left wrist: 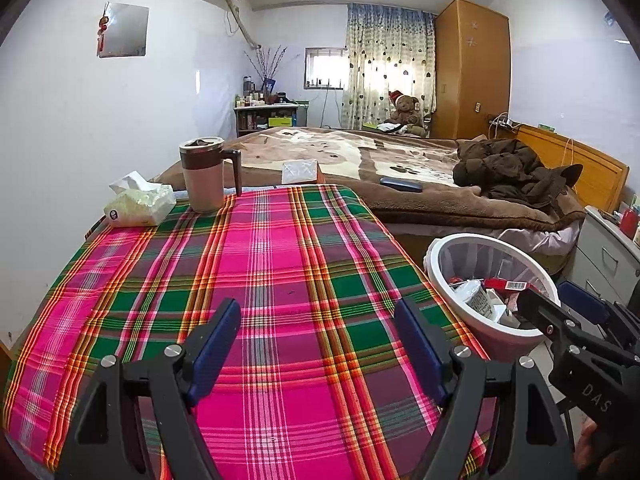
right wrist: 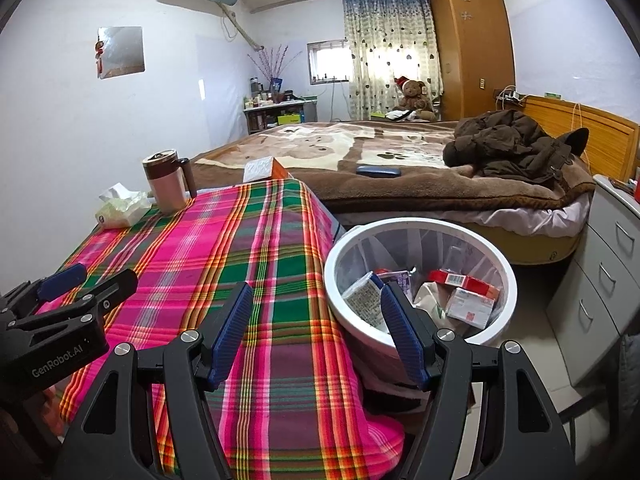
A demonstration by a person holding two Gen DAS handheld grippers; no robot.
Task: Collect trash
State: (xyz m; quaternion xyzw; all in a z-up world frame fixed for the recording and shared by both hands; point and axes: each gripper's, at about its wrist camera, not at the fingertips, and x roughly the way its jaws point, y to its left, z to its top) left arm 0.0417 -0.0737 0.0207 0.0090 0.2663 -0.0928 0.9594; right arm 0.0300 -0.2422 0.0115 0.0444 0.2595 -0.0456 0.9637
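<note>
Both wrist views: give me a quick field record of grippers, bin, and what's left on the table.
left gripper: jaws open, empty, over the plaid tablecloth
right gripper: jaws open, empty, at the table edge beside the bin
white round plastic trash bin: on the floor to the right of the table, holds red carton, white boxes and wrappers
table items: brown-and-beige lidded mug, soft tissue pack, both at the far left corner
loose trash on table: none visible
</note>
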